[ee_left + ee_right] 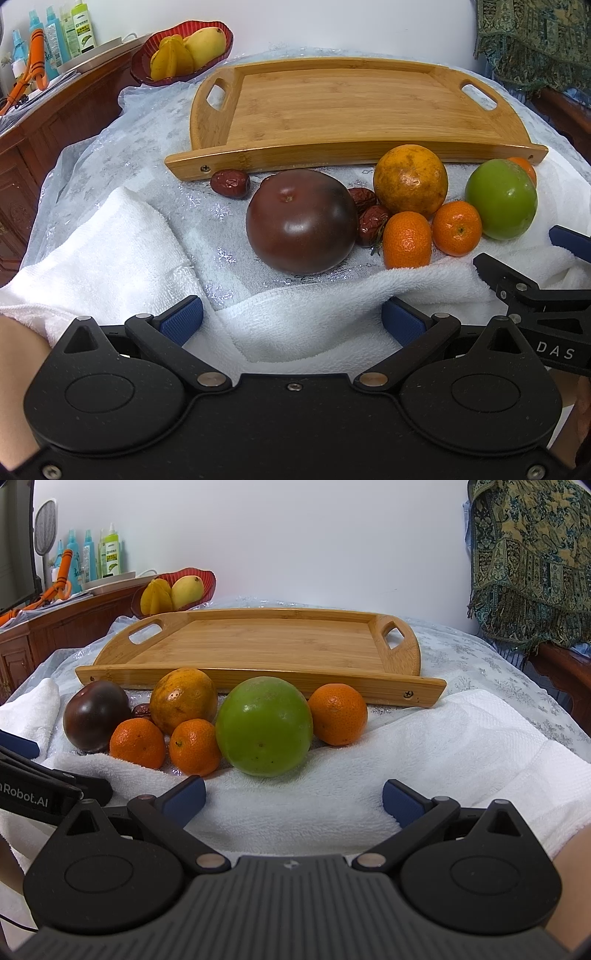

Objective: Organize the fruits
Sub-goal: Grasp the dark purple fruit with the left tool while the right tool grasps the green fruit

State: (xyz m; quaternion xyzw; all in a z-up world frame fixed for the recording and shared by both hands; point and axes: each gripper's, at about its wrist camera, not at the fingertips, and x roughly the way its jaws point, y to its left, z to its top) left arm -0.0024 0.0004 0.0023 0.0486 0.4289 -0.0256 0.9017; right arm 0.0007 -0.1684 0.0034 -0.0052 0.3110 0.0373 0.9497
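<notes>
Loose fruits lie on the cloth before the empty bamboo tray. Left gripper and right gripper are spread, holding nothing. The green fruit, judged firm, smooth and slippery, is best grasped across its widest girth; the dark tomato is probably softer.

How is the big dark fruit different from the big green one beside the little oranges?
The dark fruit is deep purple-brown, while the green fruit is bright green. The dark fruit sits at the left end of the group, touching wrinkled red dates; the green fruit sits towards the right, between small oranges. Both are round, glossy, similar in size, and lie in front of the wooden tray, not on it.
</notes>
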